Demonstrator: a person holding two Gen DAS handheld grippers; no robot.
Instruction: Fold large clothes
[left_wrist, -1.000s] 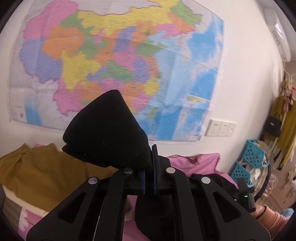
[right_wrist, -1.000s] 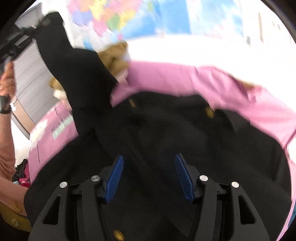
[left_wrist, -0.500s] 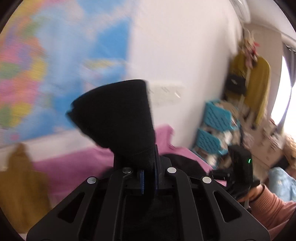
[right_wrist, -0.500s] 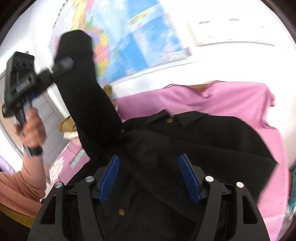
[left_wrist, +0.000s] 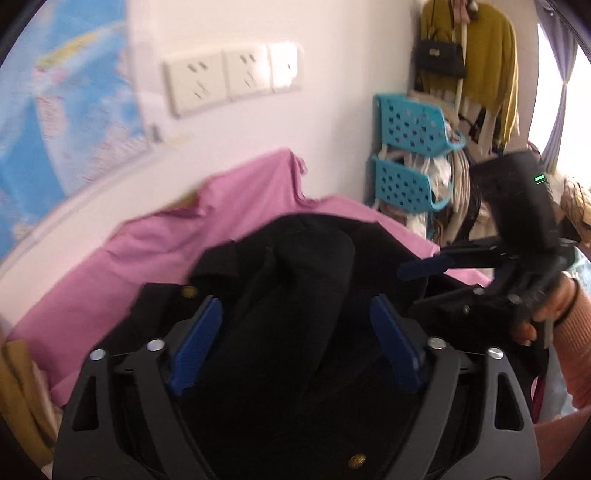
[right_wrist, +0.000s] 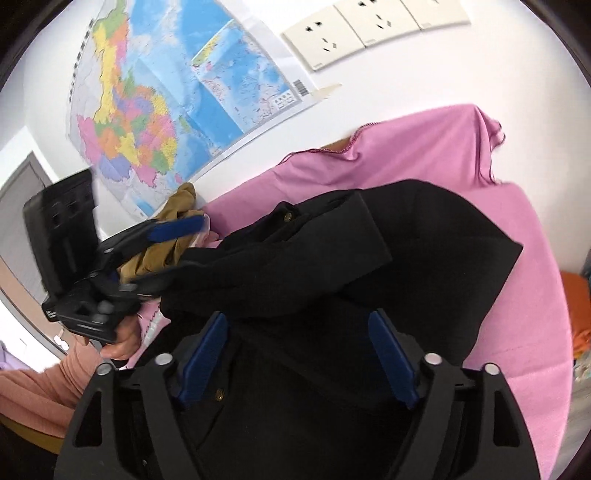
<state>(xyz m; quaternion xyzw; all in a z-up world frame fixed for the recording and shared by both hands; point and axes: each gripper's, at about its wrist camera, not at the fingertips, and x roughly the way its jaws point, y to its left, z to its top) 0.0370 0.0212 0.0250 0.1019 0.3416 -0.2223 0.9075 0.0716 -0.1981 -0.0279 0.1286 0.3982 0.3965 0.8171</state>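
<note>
Over the black coat (left_wrist: 295, 280), left gripper (left_wrist: 295, 343) and right gripper (right_wrist: 301, 350) are opening, gripping nothing.

Both grippers tilt down over the black coat (left_wrist: 295, 266). Left gripper (left_wrist: 295, 332) jaws opening, pads clear of the coat. Right gripper (right_wrist: 299, 350) jaws opening, nothing pinched. Peach sleeves on both forearms.

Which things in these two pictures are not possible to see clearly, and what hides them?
- Black coat, left wrist view: its lower part is hidden behind the left gripper, whose fingers are opening.
- Wall map, left wrist view: blurred and cut off by the edge.
- Brown garment, right wrist view: partly hidden by the left gripper.
- Blue baskets, left wrist view: contents too small to identify.
</note>
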